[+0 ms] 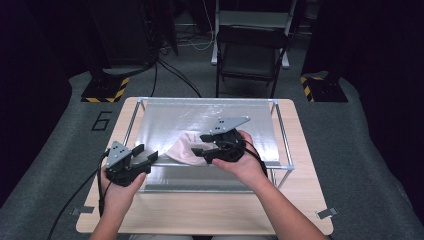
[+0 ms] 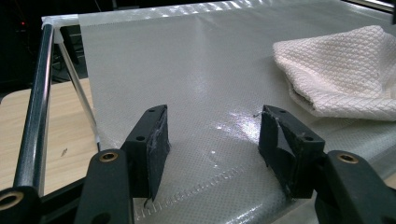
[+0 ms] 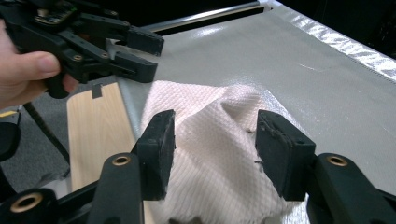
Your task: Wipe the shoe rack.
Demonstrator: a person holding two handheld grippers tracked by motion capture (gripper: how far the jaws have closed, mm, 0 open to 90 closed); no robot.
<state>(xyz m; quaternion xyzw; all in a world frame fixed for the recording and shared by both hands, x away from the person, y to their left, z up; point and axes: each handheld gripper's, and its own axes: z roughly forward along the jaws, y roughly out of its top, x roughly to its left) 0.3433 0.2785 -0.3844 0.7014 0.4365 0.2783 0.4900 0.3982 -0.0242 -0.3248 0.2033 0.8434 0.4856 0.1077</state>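
Quilted pale-pink cloth [image 3: 219, 154] lies crumpled on glossy mesh sheet [image 2: 196, 70]; both jaws gape empty.

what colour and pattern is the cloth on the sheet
Pale pink-white cloth with a fine diamond weave, clearest in the right gripper view.

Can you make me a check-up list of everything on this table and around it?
Surface: wooden table carrying a metal frame with a shiny grey sheet stretched over it.
Job's things: crumpled pinkish-white cloth lying on the sheet.
Clutter: nothing seen.
Grippers: left gripper open at the sheet's edge; right gripper open at the cloth, not clamped.
Cables: black cable trails from the left gripper.
Surroundings: folding chair, striped stand bases, dark room.
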